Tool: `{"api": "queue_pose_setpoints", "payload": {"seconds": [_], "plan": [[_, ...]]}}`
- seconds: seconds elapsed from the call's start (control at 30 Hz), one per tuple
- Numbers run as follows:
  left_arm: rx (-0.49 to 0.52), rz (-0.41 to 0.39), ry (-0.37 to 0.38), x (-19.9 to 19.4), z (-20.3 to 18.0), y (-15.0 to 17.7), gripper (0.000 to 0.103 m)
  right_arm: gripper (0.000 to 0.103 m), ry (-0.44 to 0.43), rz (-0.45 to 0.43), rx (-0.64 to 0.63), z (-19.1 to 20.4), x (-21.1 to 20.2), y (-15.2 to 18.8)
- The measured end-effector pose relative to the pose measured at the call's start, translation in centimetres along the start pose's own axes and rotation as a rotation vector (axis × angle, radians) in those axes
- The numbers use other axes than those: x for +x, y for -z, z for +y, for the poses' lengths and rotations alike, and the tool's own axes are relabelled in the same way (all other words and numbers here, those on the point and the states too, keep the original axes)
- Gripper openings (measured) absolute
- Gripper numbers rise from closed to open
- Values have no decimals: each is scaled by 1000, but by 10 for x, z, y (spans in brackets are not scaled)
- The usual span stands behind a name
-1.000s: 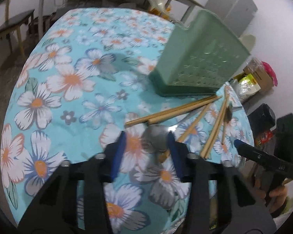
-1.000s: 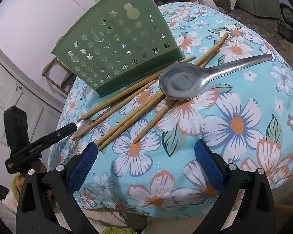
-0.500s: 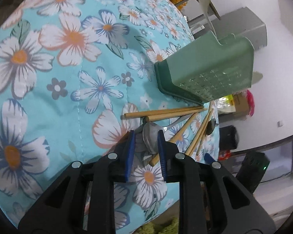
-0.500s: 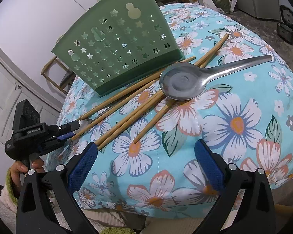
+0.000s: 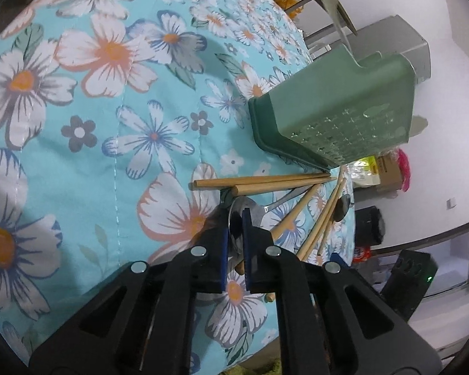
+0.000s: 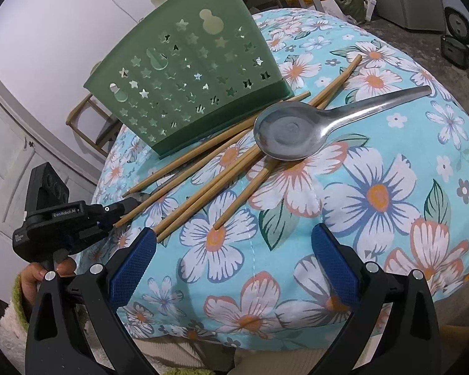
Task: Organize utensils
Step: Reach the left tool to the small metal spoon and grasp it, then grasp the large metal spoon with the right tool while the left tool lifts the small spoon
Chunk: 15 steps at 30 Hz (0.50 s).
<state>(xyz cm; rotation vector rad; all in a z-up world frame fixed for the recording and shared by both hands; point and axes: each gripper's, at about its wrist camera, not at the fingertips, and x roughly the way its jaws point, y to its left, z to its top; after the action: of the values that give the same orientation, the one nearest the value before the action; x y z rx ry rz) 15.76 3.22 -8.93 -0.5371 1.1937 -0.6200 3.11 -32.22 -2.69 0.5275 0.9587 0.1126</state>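
Left wrist view: left gripper [image 5: 236, 218] with blue pads [image 5: 246, 234] drawn narrow onto the bowl of a small metal spoon [image 5: 234, 215] — a second ago they stood wide on either side of it; the contact itself is partly hidden, so a firm clamp looks likely. Bamboo chopsticks [image 5: 265, 182] lie fanned just beyond, touching the base of the green perforated holder [image 5: 337, 112] on the floral tablecloth [image 5: 109, 109]. Right wrist view: right gripper [image 6: 233, 251] unchanged — pads wide apart, nothing between them; large spoon [image 6: 292, 132] resting on the chopsticks.
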Motion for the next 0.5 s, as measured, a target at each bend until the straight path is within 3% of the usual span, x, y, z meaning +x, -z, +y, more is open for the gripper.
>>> {"api": "queue_pose_setpoints", "payload": {"seconds": [0.1,0.23,0.5], "plan": [[69,-30,-37,-5,-12,2,6,95,-16,-5,17,-4,-4,1],[196,-103,-89,-18,-32,3,4,79,32,-46,0,-3,-17,1],[359,-182,-128,-35,-58,10,2,58,260,-183,-230,25,-38,-5]]}}
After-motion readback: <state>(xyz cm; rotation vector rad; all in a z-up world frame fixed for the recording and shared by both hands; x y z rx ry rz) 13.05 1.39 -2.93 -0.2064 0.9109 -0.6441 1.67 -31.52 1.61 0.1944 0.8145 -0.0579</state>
